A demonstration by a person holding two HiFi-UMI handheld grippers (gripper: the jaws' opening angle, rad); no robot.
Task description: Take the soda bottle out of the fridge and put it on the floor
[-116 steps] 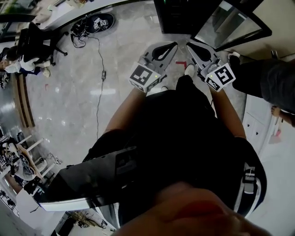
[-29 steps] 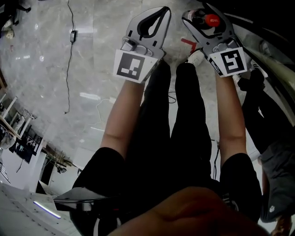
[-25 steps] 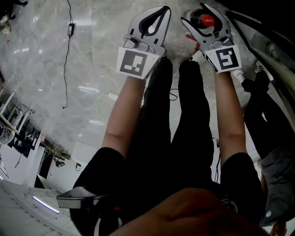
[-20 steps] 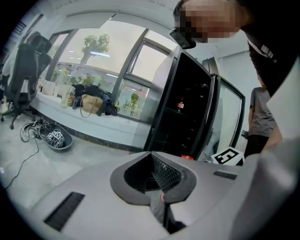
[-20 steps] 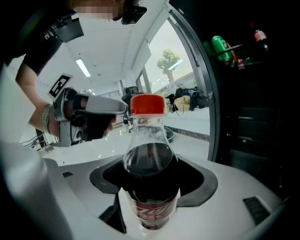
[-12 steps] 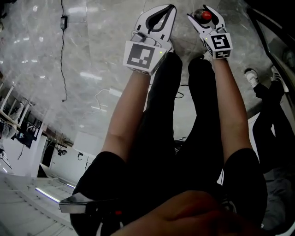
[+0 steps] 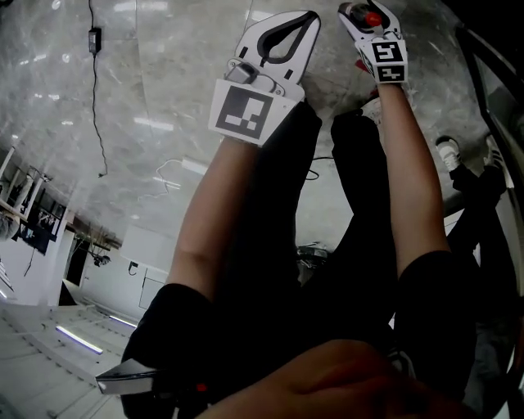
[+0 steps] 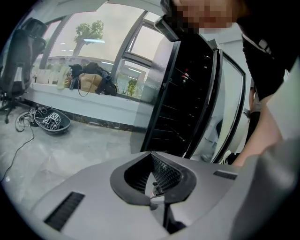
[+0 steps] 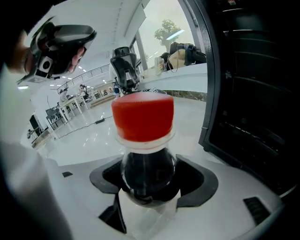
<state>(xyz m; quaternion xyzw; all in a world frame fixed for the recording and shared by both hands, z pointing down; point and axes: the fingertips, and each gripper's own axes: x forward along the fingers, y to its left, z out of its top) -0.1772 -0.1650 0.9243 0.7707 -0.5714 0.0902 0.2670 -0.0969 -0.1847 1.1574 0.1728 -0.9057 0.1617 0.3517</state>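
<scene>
The soda bottle (image 9: 143, 117) has a red cap and dark liquid. My right gripper (image 9: 149, 176) is shut on its neck just below the cap. In the head view the right gripper (image 7: 361, 7) is stretched out at the top edge, and the bottle's red cap (image 7: 373, 16) shows between its jaws. My left gripper (image 7: 309, 15) is beside it to the left, shut and empty, held over the marble floor (image 7: 164, 82). In the left gripper view the left gripper (image 8: 151, 153) has its jaws together and faces the black fridge (image 8: 187, 93), whose door stands open.
The fridge's dark body (image 9: 253, 84) stands close on the right of the bottle. Another person's white shoe (image 7: 446, 151) and dark legs are at the right. A black cable (image 7: 94, 82) trails over the floor at the left. An office chair (image 9: 124, 65) stands farther off.
My right arm has stretched farther forward with the bottle, which now sits at the view's top edge. The left gripper has stayed shut and shifted slightly.
</scene>
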